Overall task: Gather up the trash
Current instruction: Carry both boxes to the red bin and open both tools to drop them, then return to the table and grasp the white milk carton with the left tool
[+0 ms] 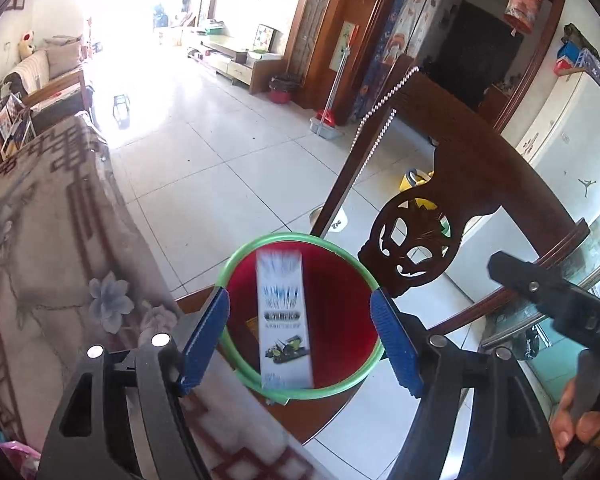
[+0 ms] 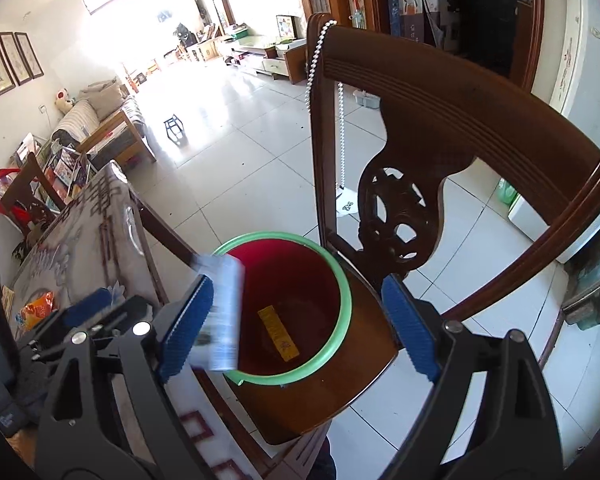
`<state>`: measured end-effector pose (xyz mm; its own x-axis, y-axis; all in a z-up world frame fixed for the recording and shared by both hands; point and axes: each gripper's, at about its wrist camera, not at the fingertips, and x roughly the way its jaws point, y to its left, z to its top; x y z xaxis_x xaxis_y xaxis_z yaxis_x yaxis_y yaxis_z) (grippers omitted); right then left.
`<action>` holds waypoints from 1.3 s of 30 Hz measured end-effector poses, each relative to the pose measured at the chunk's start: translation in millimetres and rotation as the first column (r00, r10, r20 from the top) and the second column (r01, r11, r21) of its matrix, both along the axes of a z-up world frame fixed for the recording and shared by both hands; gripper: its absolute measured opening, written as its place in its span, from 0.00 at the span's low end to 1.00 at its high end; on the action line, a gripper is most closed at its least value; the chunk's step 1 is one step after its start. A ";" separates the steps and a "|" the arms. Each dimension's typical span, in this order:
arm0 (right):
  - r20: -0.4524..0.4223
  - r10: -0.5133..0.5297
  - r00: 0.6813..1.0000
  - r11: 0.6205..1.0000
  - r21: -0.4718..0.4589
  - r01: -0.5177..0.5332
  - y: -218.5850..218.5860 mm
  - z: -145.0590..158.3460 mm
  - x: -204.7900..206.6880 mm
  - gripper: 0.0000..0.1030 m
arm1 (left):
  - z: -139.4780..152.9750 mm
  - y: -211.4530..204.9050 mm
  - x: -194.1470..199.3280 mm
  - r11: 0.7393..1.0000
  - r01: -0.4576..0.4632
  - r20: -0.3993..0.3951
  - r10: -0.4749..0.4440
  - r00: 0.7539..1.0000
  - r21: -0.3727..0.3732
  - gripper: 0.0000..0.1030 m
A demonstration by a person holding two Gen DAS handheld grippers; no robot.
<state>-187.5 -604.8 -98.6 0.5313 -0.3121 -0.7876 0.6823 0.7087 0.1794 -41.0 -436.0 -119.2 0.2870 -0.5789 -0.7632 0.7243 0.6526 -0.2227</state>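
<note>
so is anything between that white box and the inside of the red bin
Nothing visible. The white box is blurred in mid-air over the open mouth of the red bin, free of the left gripper.

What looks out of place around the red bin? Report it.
The red bin stands on the wooden chair seat rather than the floor. A white box, blurred, hangs over its mouth, free of both open hand-held grippers. Nothing is spilled.

red bin (image 1: pixel 340 320) with green rim, white carton (image 1: pixel 286 320) streaked blue, blue-padded black claws, dark brown chair (image 2: pixel 440 92).
</note>
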 end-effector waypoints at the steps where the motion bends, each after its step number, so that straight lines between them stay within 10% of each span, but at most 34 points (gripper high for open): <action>1: 0.001 0.011 1.000 1.000 0.007 -0.011 3.6 -1.3 2.9 0.82 | 3.4 3.2 -1.7 1.000 -0.009 0.014 0.009 1.000 -0.002 0.68; 11: 0.031 0.272 0.962 0.962 0.016 -0.273 90.8 4.1 84.1 0.84 | 44.3 148.9 2.2 0.964 -0.266 0.151 0.263 0.953 0.000 0.68; 23: 0.020 0.557 0.830 0.830 0.024 -0.558 248.1 6.8 141.2 0.86 | 24.1 394.8 22.6 0.774 -0.614 0.246 0.572 0.783 0.155 0.68; 29: -0.017 0.613 0.790 0.790 0.025 -0.612 313.5 2.5 141.6 0.86 | -12.9 489.6 50.3 0.730 -0.603 0.210 0.566 0.797 0.323 0.68; 34: -0.044 0.596 0.802 0.803 0.024 -0.595 345.1 1.4 139.6 0.86 | -52.0 512.2 67.5 0.772 -0.468 0.136 0.457 0.879 0.430 0.68; 39: -0.062 0.558 0.827 0.830 0.022 -0.558 365.7 2.0 136.7 0.87 | -79.8 515.8 86.9 0.816 -0.385 0.023 0.416 0.909 0.431 0.68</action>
<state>-50.8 -239.1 -96.6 0.5634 0.0248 -0.8258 0.1806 0.9717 0.1523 45.9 79.8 -199.0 0.3607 -0.0477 -0.9314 0.3716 0.9234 0.0966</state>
